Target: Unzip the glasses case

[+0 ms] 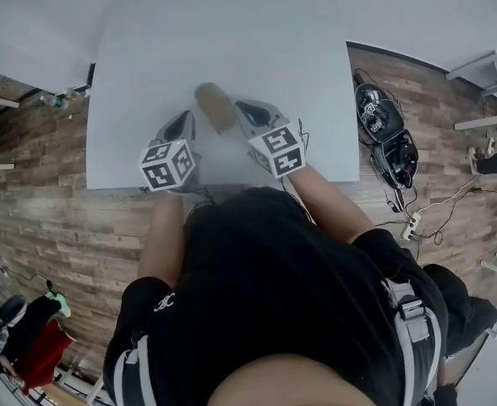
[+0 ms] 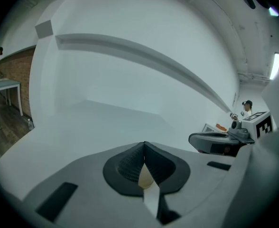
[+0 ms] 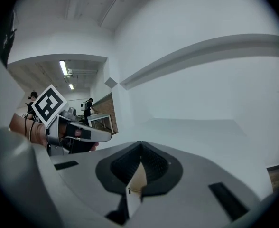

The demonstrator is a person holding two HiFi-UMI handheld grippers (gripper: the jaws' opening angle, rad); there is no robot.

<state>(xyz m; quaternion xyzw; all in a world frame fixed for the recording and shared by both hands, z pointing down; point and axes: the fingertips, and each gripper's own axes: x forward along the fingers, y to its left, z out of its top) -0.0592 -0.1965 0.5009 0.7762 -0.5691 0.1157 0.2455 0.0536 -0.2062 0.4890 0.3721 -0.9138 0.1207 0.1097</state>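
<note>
Your left tool (image 2: 144,145) and right tool (image 3: 140,145) each pinch shut on the glasses case (image 1: 215,106). Zip seemingly unopened; unzipping all remains.

Head view steeply down; gripper views share table (image 1: 232,49).

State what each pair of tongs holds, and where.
Both hold the tan oval glasses case: the left tongs pinch a thin edge on its left side, the right tongs its right; zip pull or fabric, unclear.
</note>
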